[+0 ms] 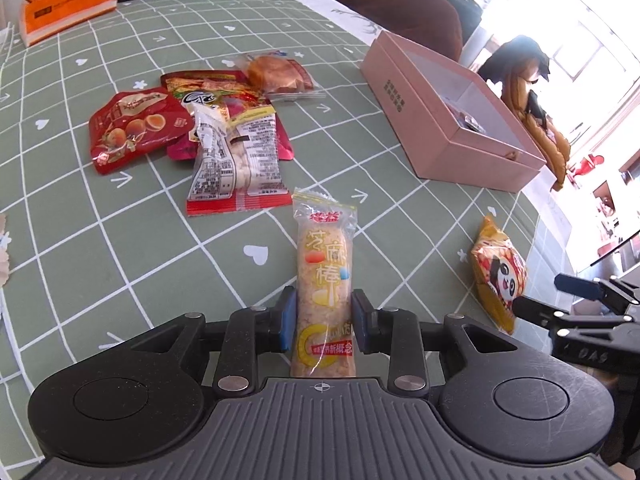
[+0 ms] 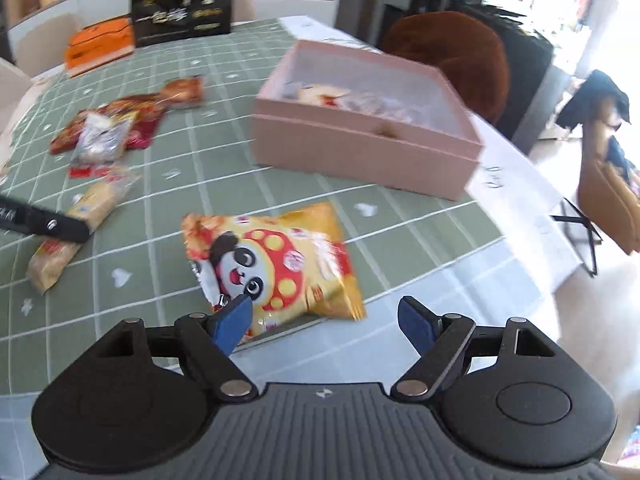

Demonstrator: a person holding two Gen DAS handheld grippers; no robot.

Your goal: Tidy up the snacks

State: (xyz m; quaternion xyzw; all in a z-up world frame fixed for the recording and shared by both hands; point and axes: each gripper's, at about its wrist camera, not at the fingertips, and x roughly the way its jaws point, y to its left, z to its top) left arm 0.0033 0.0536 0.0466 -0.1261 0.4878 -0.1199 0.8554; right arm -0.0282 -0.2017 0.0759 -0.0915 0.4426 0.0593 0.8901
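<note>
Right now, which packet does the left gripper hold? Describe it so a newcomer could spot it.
Start at the pink box on the green checked tablecloth. Nearer the camera, the left gripper clamps a long clear-wrapped rice stick. Unlike the red packets and the yellow panda bag, it is slim, pale and see-through.

The counter (image 1: 120, 260), in green checked cloth, carries a pink box (image 2: 360, 152). Left of the box lies a snack pile (image 1: 192, 132); nearer than the box, a panda packet (image 2: 276, 264).
</note>
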